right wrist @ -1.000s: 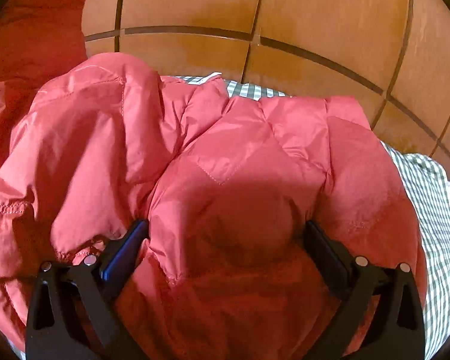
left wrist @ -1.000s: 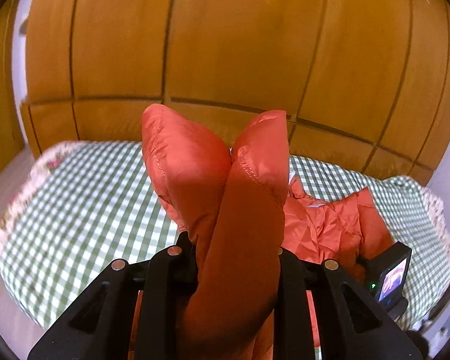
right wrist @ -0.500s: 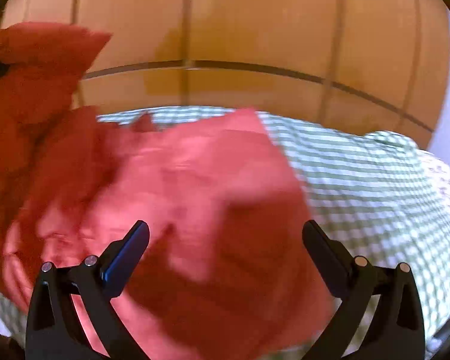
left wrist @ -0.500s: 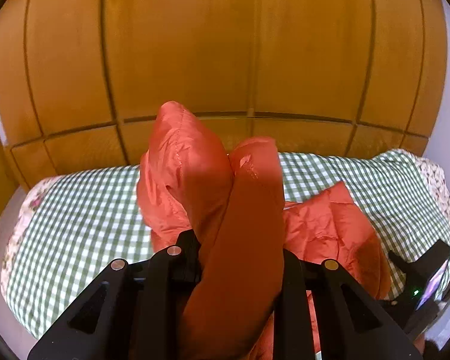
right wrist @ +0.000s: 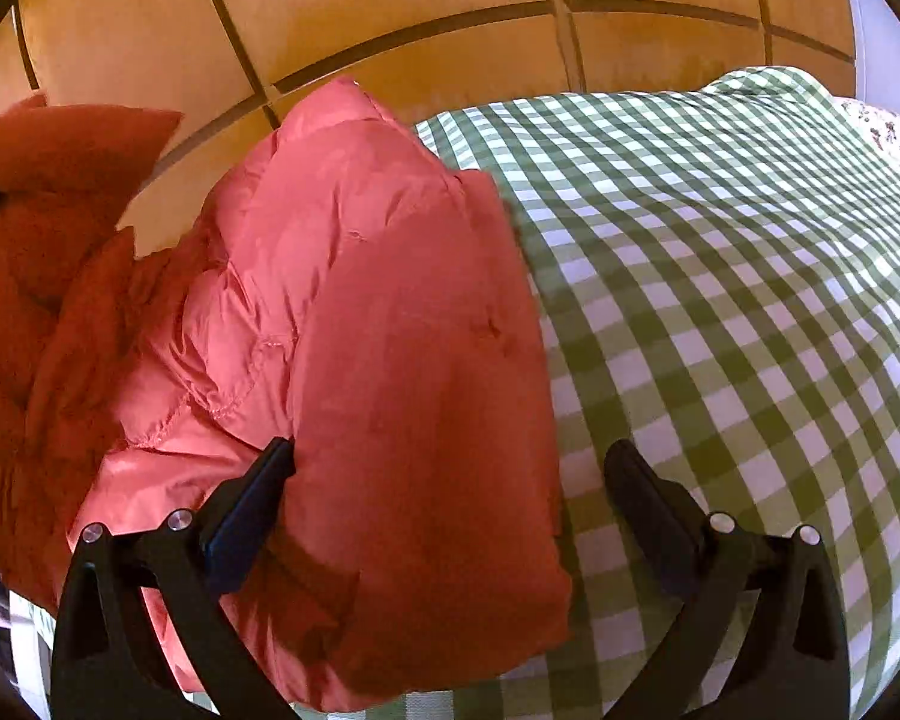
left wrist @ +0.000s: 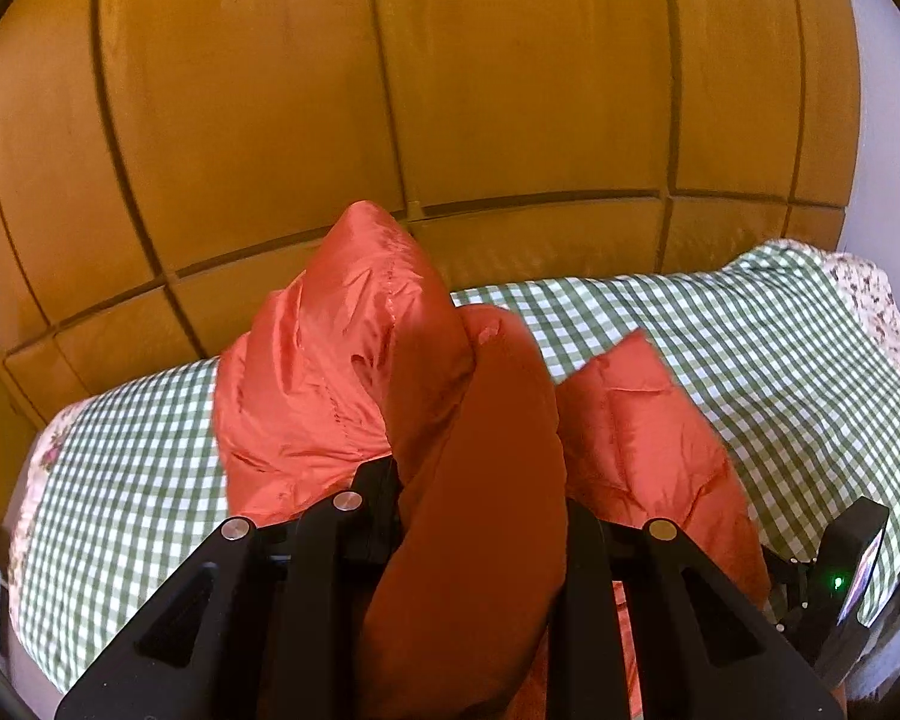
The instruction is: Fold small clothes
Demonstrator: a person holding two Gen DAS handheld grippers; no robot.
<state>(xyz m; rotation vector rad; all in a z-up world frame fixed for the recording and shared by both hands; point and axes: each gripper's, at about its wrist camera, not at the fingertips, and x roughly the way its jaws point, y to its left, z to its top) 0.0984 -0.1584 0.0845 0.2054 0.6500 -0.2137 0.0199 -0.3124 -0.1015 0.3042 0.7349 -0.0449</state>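
Observation:
An orange-red quilted puffer jacket point(left wrist: 636, 438) lies on a green-and-white checked cloth point(left wrist: 750, 348). My left gripper point(left wrist: 480, 480) is shut on a thick fold of the jacket and holds it up above the cloth; the fabric bulges up between the fingers. In the right wrist view the jacket point(right wrist: 360, 300) fills the left half. My right gripper point(right wrist: 450, 468) is open, its jaws wide apart. Part of the jacket lies between them, close against the left finger point(right wrist: 252, 504). The right finger point(right wrist: 648, 498) is over the bare cloth point(right wrist: 720, 240).
A tan padded wall with dark seams point(left wrist: 450, 90) rises right behind the cloth-covered surface. A floral edge point(left wrist: 870, 300) shows at the cloth's far right. The right gripper's body with a small screen and green light point(left wrist: 846, 576) sits at the lower right of the left wrist view.
My right gripper has swung right and now shows bare checked cloth instead of only jacket. My left gripper still holds its fold, and the view has turned right along the wall.

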